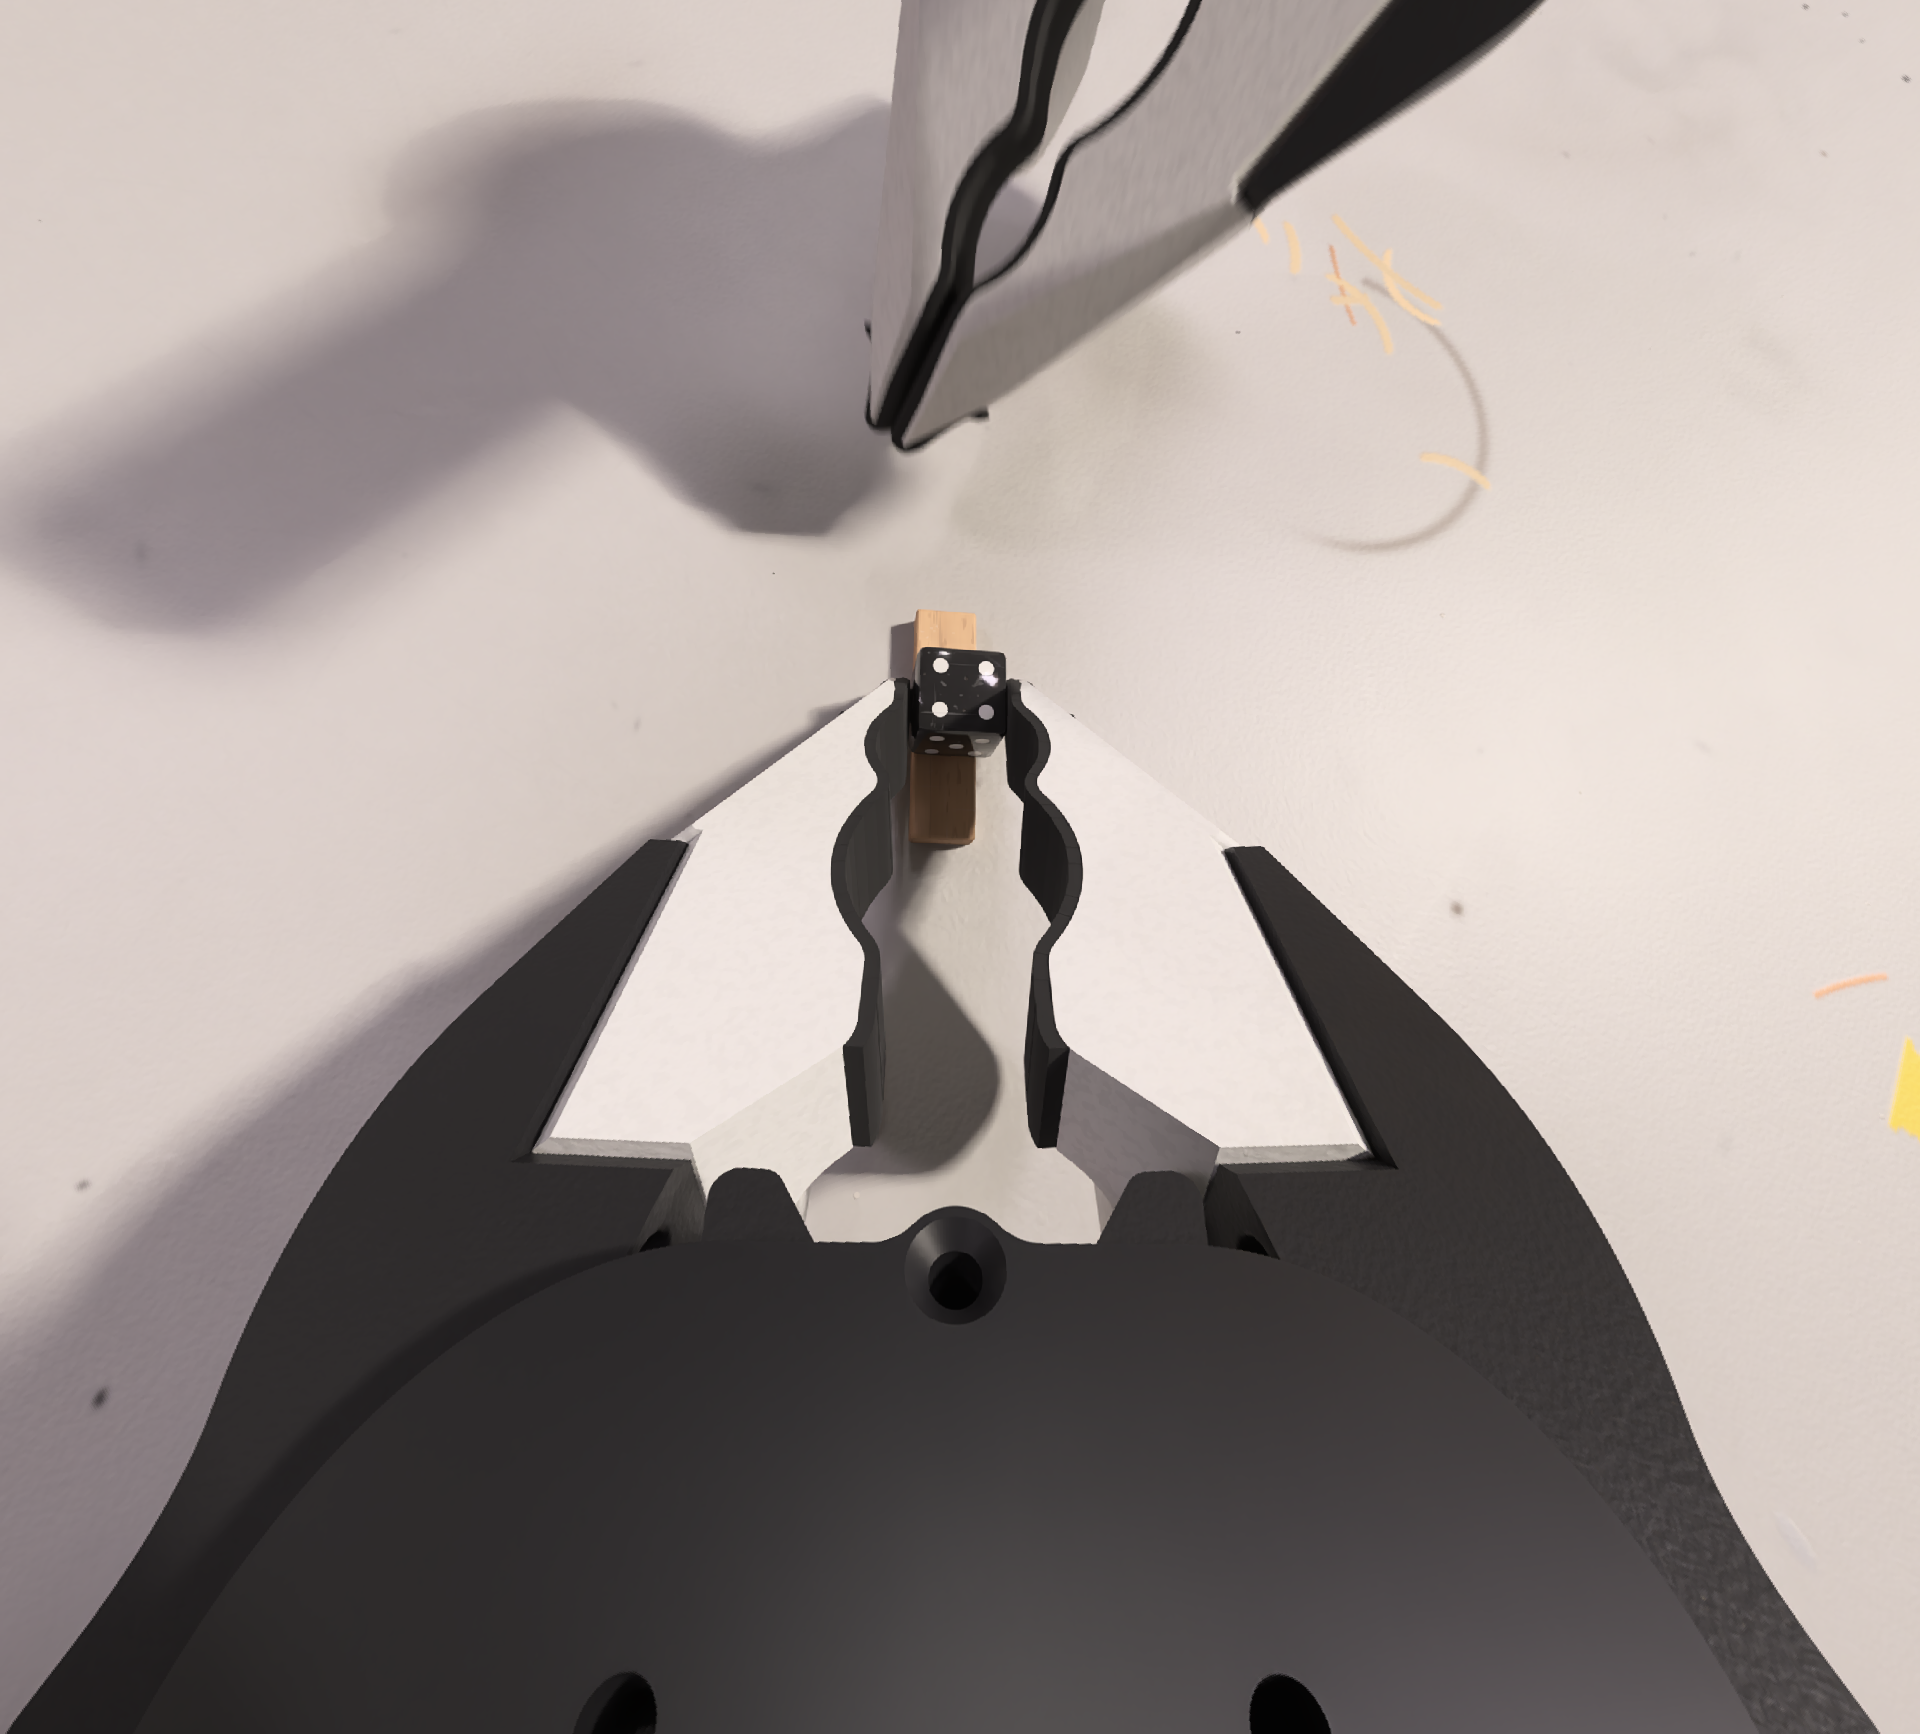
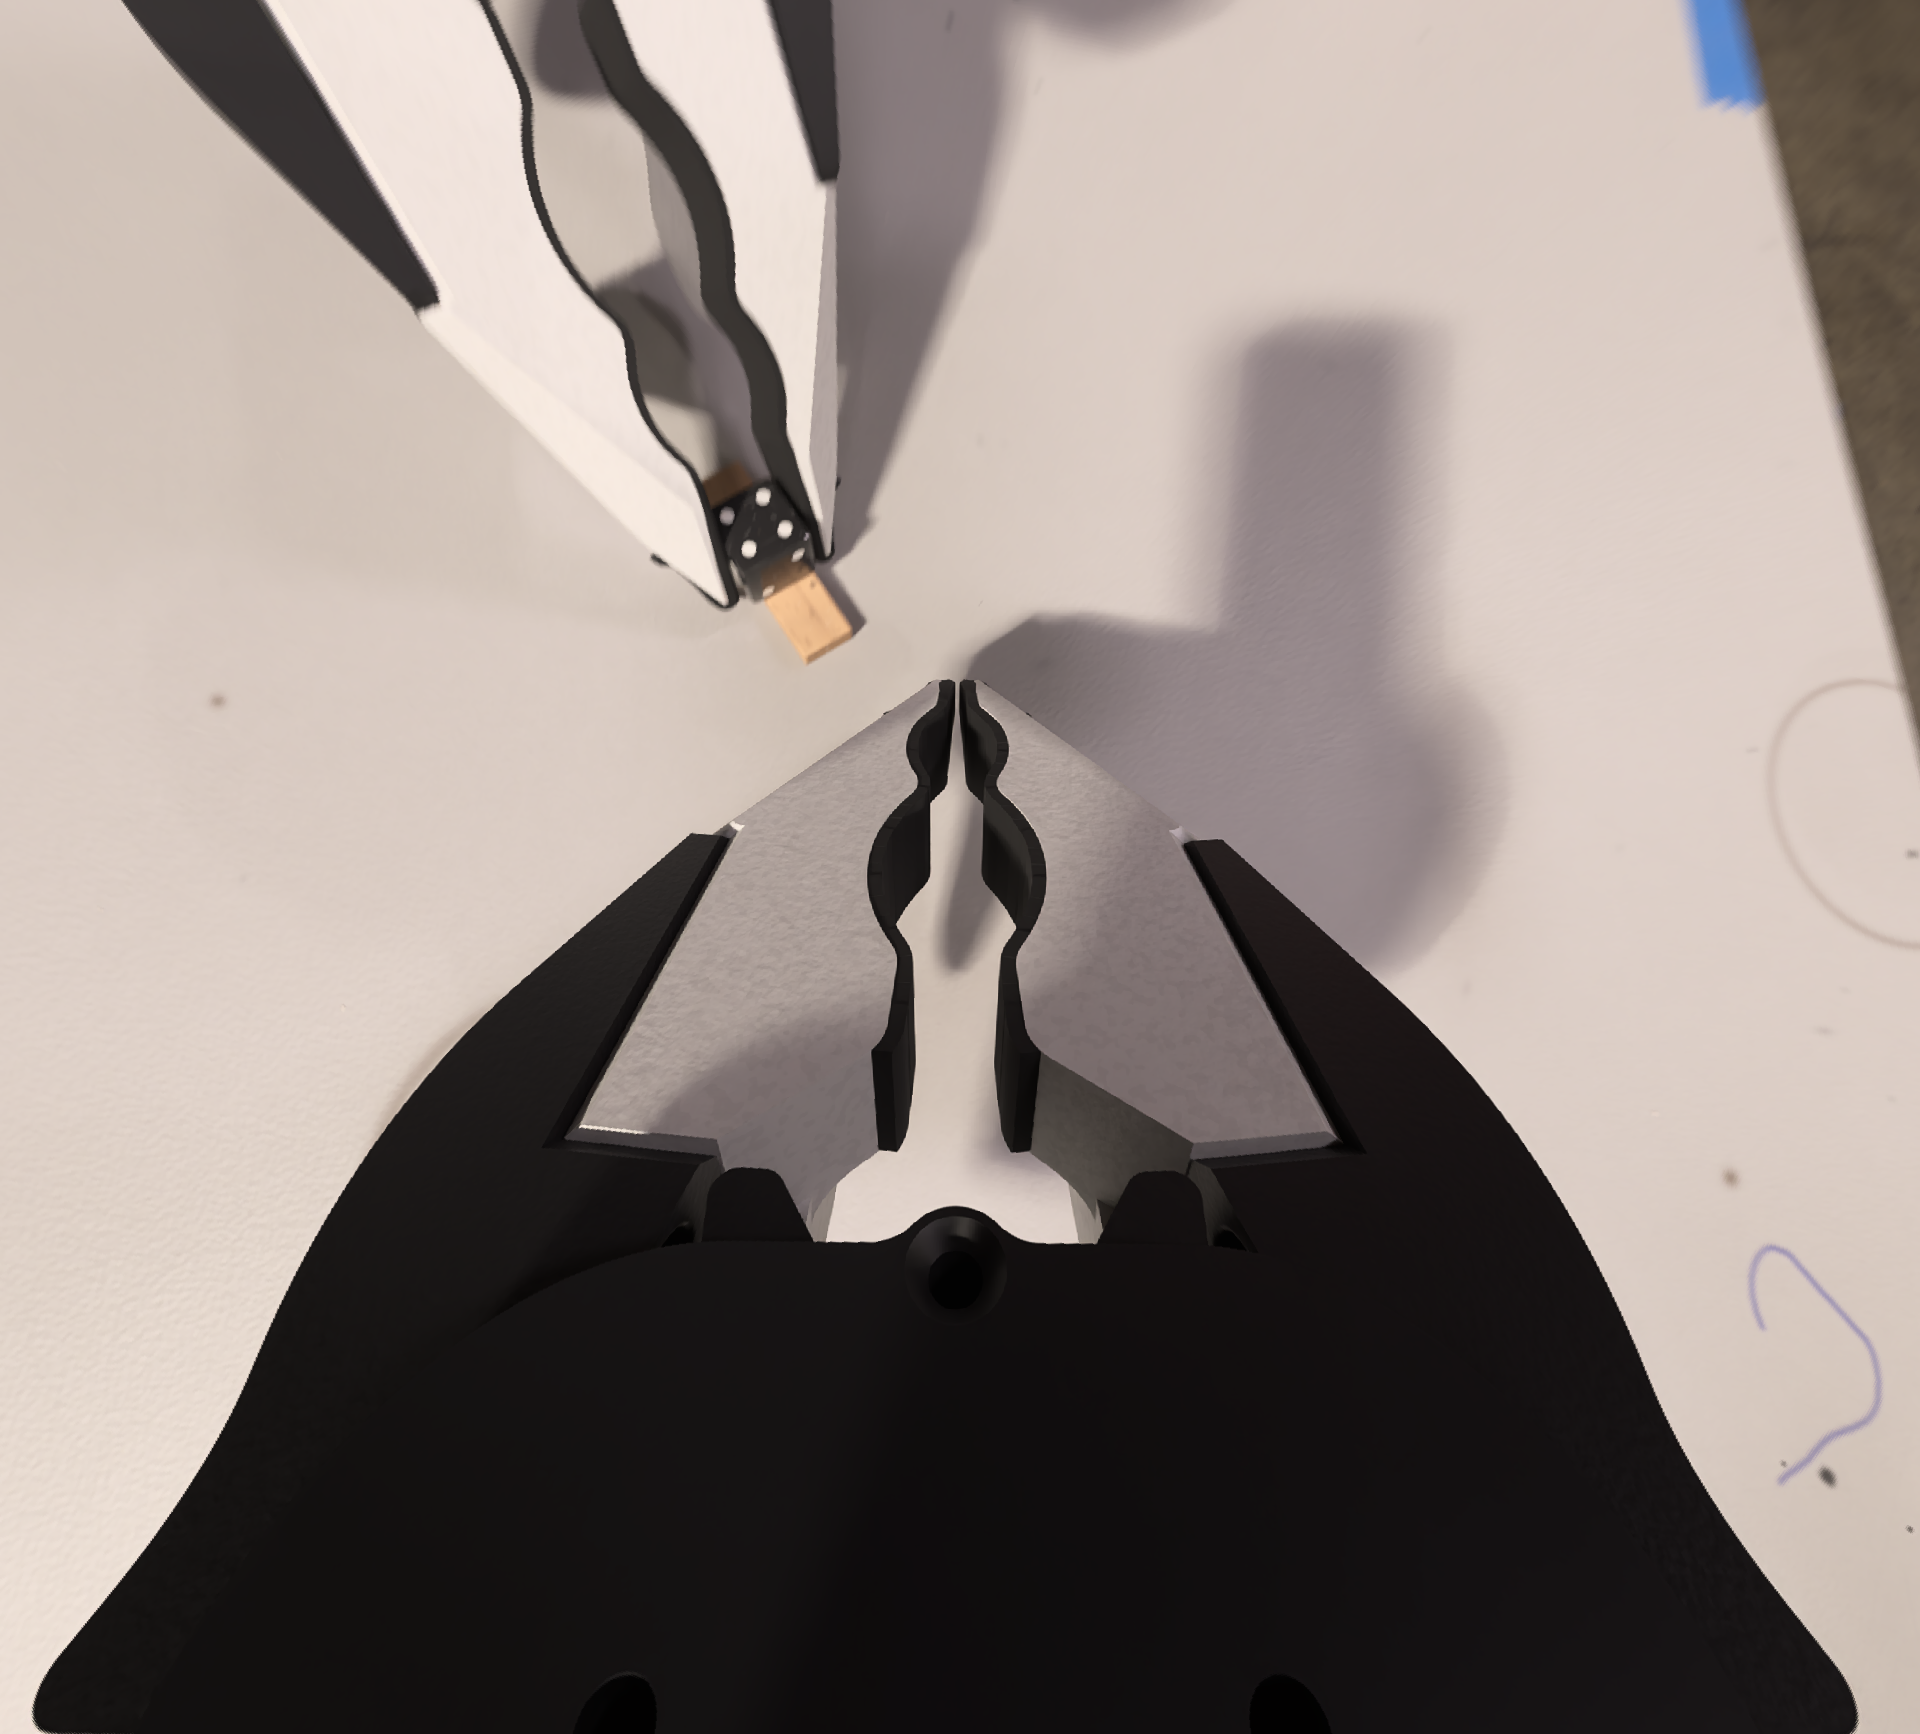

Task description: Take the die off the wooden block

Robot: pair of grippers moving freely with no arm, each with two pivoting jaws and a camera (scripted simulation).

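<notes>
A black die with white pips [image 1: 961,697] sits over a small wooden block [image 1: 943,806] lying on the white table. My left gripper [image 1: 961,687] has its two fingertips pressed against the die's left and right sides, shut on it. I cannot tell whether the die still touches the block. The right wrist view shows the die [image 2: 767,536], the block [image 2: 810,624] and the left gripper [image 2: 774,557] at upper left. My right gripper [image 2: 956,685] is shut and empty, a little way right of the block; it also shows in the left wrist view [image 1: 899,427], beyond the block.
The white table [image 1: 416,749] bears pen circles and orange scribbles [image 1: 1371,282]. A yellow scrap [image 1: 1907,1087] lies at the right. In the right wrist view a blue tape strip [image 2: 1720,37] lies by the table's right edge, with dark floor [image 2: 1849,230] beyond.
</notes>
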